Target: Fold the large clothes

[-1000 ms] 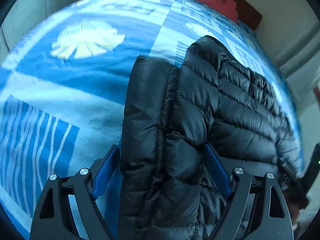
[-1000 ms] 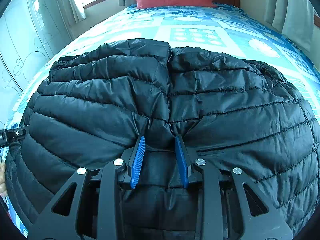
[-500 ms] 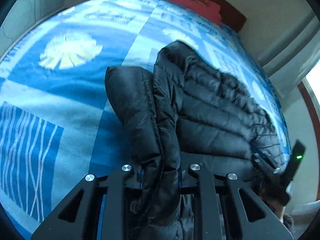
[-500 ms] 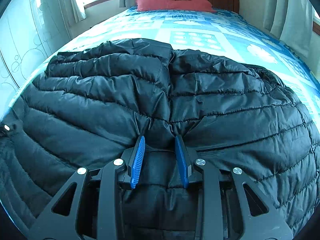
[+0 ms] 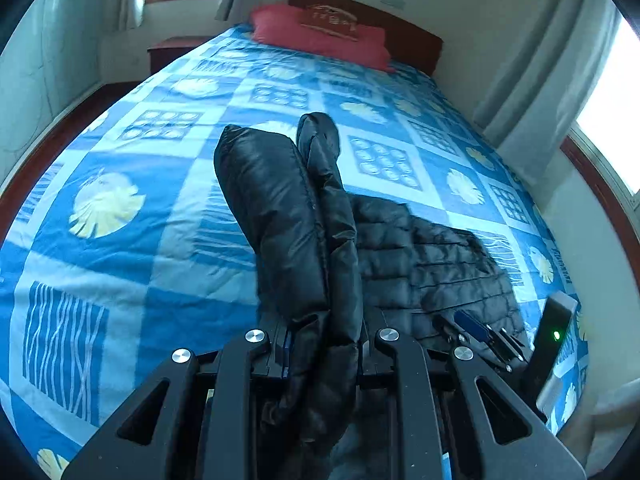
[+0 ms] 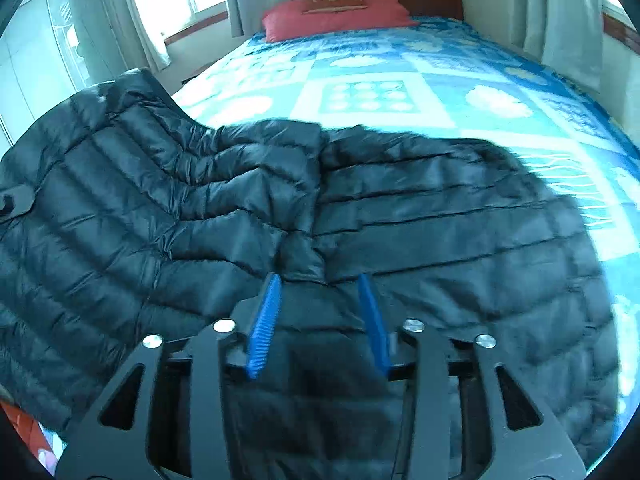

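Fingers of the left gripper (image 5: 325,354) pinch a bunched edge of the black puffer jacket (image 6: 360,216), lifted above the blue patterned bed (image 5: 120,248) where the rest lies spread. Right gripper (image 6: 323,322) fingers have just been opening, spread around a fold without pressing it. Slick padded fabric could slip from the left pinch, dropping the fold crooked.

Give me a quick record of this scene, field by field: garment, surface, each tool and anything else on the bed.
garment: black puffer jacket, spread across the bed, one side lifted
surface: bed with blue patterned cover
left tool: shut on a raised fold of the jacket
right tool: jaws just opening, pads apart, jacket fabric between them
pillow: red pillow at the headboard
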